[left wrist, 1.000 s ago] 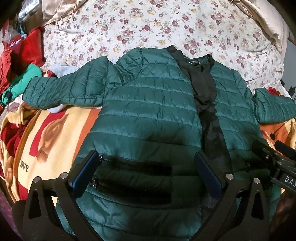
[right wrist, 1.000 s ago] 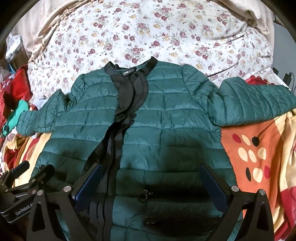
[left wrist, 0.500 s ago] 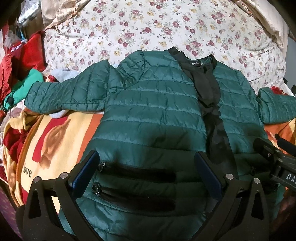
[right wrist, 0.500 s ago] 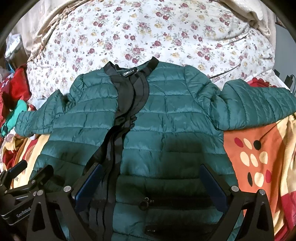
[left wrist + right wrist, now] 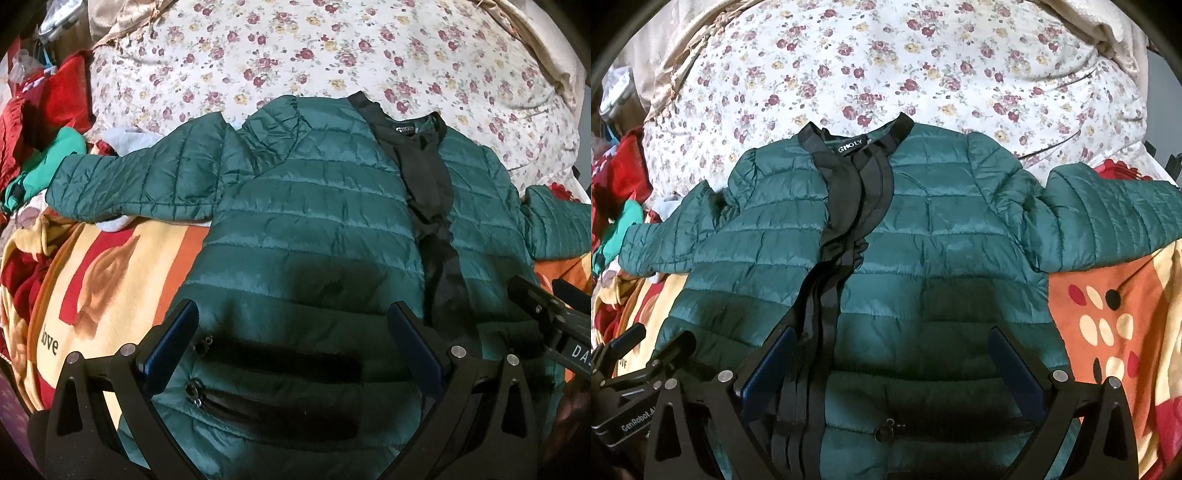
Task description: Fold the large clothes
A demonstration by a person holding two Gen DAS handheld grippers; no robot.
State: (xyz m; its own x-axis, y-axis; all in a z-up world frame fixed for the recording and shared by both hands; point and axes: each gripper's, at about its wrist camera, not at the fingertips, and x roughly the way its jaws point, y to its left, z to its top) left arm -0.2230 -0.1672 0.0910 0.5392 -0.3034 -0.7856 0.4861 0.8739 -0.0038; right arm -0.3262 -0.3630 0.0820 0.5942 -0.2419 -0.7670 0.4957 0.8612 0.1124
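Side-by-side wrist views, sharing jacket (image 5: pixel 314 229)

Left black two-finger gripper with blue pads (image 5: pixel 291 332) hovered low, jaws spread wide, nothing between fingers. Right black two-finger gripper with blue pads (image 5: pixel 892 360) held same pose: jaws wide apart, nothing gripped. Both pointed forward, roughly level, side by side. Right gripper's body showed at right edge of left wrist view; left gripper's body at lower left of right wrist view.
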